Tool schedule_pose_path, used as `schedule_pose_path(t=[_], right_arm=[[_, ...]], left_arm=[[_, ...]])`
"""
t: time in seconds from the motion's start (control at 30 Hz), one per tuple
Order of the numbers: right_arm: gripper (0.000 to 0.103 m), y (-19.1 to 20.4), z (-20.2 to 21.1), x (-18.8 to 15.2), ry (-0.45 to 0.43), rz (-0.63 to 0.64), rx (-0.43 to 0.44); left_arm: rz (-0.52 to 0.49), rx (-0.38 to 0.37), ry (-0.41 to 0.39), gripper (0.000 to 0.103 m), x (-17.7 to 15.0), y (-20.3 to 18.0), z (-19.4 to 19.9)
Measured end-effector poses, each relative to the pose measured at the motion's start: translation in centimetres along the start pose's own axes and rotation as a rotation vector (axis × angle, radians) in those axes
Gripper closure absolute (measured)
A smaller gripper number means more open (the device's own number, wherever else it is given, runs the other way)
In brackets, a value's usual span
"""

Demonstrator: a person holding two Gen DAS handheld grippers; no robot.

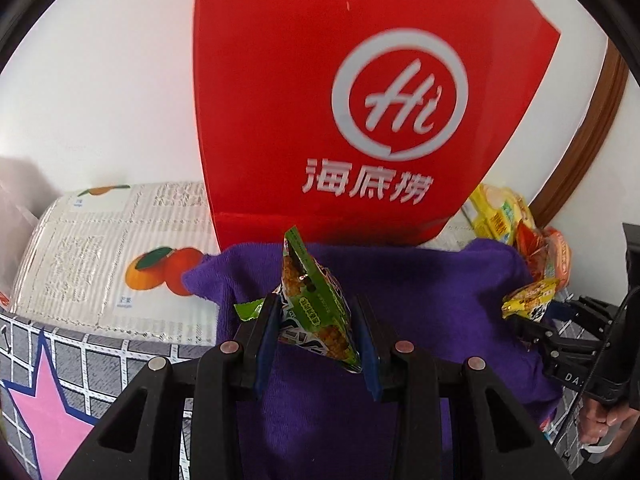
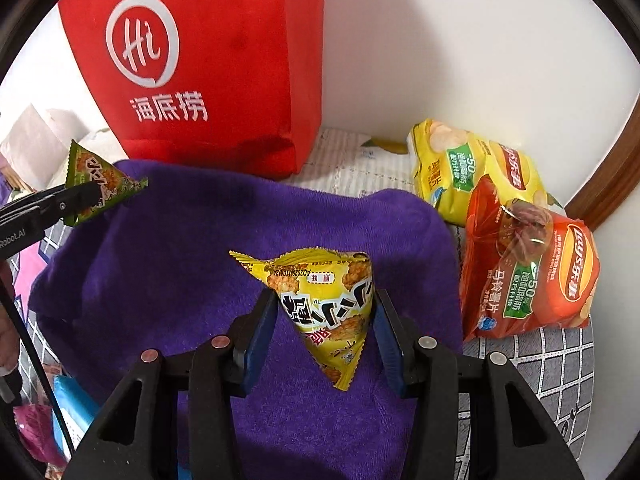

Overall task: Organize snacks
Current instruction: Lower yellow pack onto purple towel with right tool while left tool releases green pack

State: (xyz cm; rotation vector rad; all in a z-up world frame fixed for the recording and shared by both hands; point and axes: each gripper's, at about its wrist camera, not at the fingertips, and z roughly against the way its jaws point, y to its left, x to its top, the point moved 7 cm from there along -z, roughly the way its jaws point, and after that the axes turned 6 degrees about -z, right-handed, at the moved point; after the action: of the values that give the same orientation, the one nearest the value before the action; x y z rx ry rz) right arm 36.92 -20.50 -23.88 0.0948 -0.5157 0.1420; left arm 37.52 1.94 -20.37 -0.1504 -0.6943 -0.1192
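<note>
Gripping a green triangular snack packet [image 1: 314, 300], the left gripper [image 1: 316, 320] has its jaws clamped on the packet's middle, long axis running up and away from the jaws with one sealed corner poking high and another hanging low. Over on the other side, the right gripper [image 2: 326, 320] has its jaws closed on a yellow triangular snack packet [image 2: 320, 304], wide sealed edge up, point dangling down between the blue pads [image 2: 262, 340]. Both packets hang clear above the purple towel [image 2: 180, 248], neither touching it as far as I can tell. Now the relation that matters: the red bag [image 2: 208, 60] stands upright just past the towel's far edge, dead ahead of the left jaws and up to the left of the right ones, so the left hand looks nearer to it. If that bag is the destination, and that's my guess, its mouth is out of view above, so each packet would need lifting first. Off to the right, a yellow chip bag [image 2: 468, 168] and an orange chip bag [image 2: 532, 268] lie touching beside the towel. Underneath, a grid-patterned cover [image 2: 552, 364], a fruit-printed sheet [image 1: 116, 256] further back, then white wall [image 2: 460, 40] and a brown wooden trim [image 2: 616, 168].
</note>
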Motion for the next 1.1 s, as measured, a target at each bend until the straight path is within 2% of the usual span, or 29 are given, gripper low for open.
schedule_pose_path(t=[0.17, 0.23, 0.43, 0.63, 0.87, 0.9, 1.0, 1.1], right_arm=[[0.047, -0.3, -0.5, -0.2, 0.013, -0.006, -0.009], [0.037, -0.3, -0.5, -0.1, 0.014, -0.002, -0.002], [0.027, -0.3, 0.7, 0.3, -0.021, -0.007, -0.002], [0.027, -1.3, 2.7, 1.0, -0.103, -0.064, -0.008], [0.027, -2.0, 3.7, 1.7, -0.148, -0.129, 0.011], [0.027, -1.9, 3.8, 1.8, -0.139, -0.138, 0.026], [0.030, -1.6, 4.2, 2.0, -0.132, -0.155, 0.075], [0.030, -1.4, 4.8, 2.2, -0.143, -0.168, 0.109]], left_arm=[[-0.011, 0.005, 0.021, 0.069, -0.6, 0.0, -0.8], [-0.006, 0.000, 0.025, 0.069, -0.7, 0.1, -1.0], [0.001, -0.016, 0.041, 0.069, -0.8, -0.2, -1.9], [-0.021, -0.013, 0.056, 0.068, -1.0, -0.7, -2.5], [-0.024, -0.026, 0.081, 0.067, -1.2, -1.1, -2.8], [-0.021, -0.028, 0.085, 0.064, -1.1, -1.1, -2.7], [-0.023, -0.027, 0.067, 0.045, -0.8, -1.3, -2.0], [-0.040, -0.017, 0.044, 0.044, -0.3, -1.7, -0.8]])
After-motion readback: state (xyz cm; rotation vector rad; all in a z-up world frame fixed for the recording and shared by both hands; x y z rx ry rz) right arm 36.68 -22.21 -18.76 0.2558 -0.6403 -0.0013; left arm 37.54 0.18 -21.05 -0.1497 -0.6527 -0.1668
